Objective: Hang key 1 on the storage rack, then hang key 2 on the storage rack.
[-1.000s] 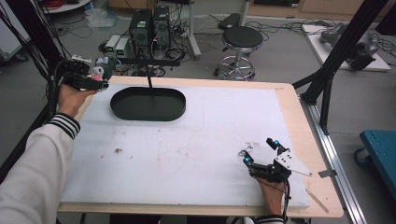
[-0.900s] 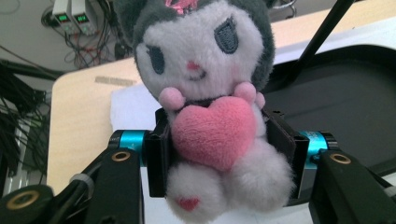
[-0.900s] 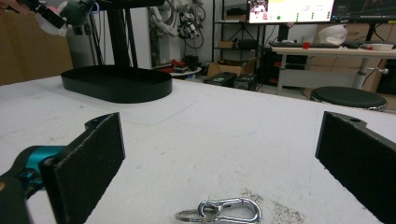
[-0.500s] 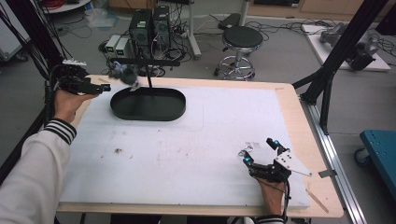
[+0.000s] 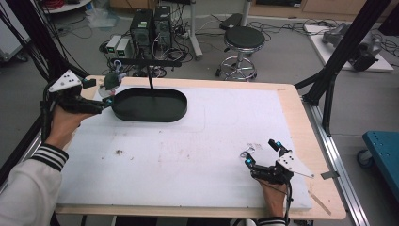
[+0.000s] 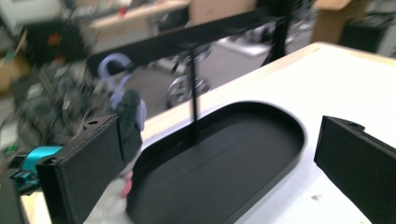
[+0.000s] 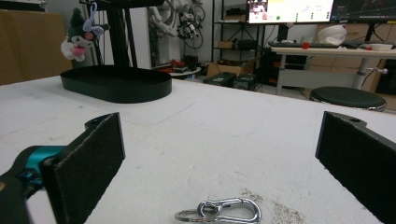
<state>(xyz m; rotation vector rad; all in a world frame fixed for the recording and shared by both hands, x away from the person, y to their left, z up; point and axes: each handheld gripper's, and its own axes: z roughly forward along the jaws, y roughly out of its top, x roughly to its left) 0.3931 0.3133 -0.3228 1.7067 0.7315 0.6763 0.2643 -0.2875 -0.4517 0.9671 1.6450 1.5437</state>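
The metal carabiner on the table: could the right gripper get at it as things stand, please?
Probably yes. The carabiner lies flat on the white table, just ahead of the right gripper, whose jaws stand open to either side of it. Nothing lies between them, so a short move forward and down should reach it.

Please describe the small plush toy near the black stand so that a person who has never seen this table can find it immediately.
Start at the black oval tray at the table's far left; a thin black post rises from it to a crossbar. From the bar's left end, a small grey-and-white plush toy hangs by a lilac hook. It is the only soft, hanging thing; the open left gripper is beside it.
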